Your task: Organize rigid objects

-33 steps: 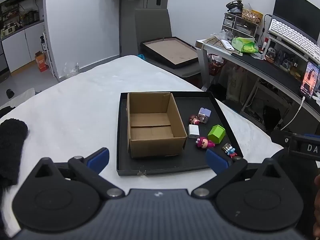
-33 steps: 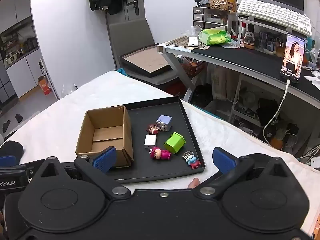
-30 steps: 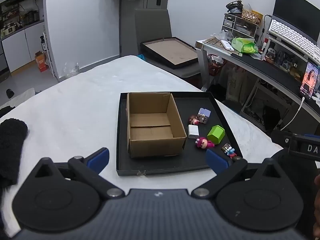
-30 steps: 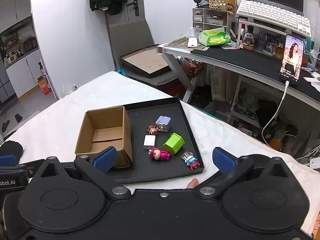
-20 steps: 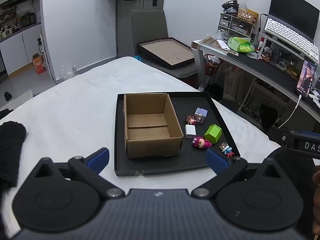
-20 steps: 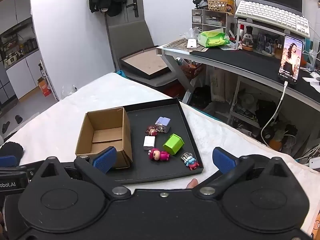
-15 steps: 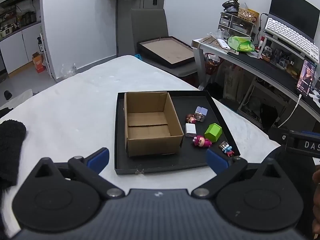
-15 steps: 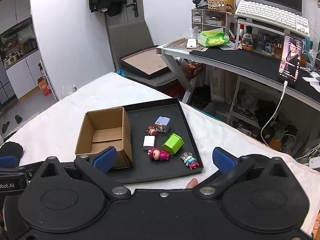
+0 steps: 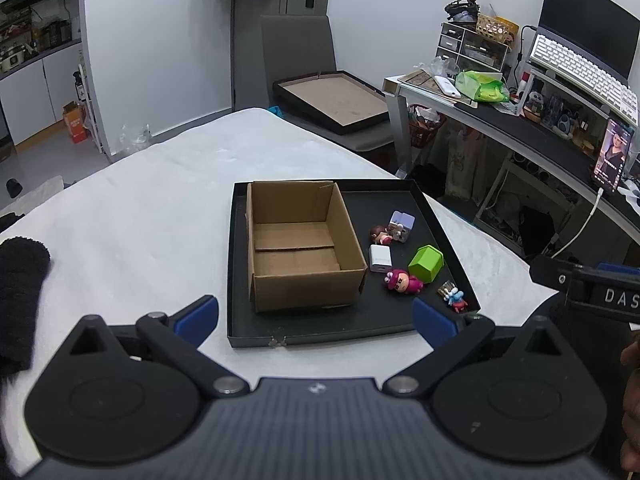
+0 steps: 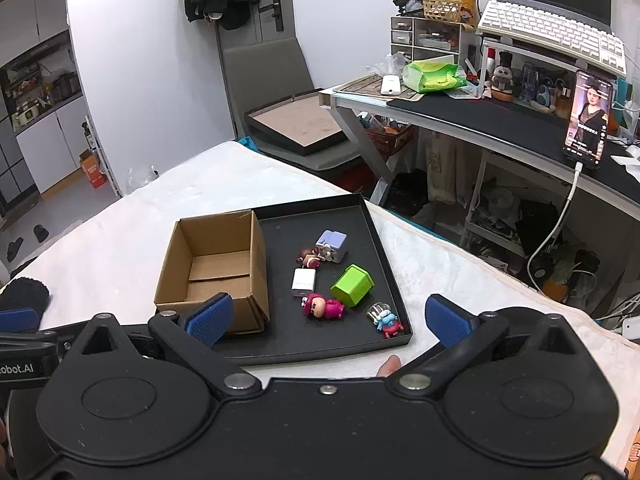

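Both gripper sets wide, cardboard box (image 9: pixel 300 246) empty, toys beside

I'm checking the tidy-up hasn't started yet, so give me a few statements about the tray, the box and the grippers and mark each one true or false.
1. The cardboard box has nothing in it. True.
2. The green block lies inside the cardboard box. False: it lies on the black tray, right of the box.
3. The left gripper has its jaws open, holding nothing. True.
4. The white charger sits between the box and the green block. True.
5. The right gripper is shut on the pink figurine. False: its jaws are open and the figurine lies loose on the tray.
6. The small blue-and-red figurine lies on the white cloth. False: it lies in the tray's near right corner.
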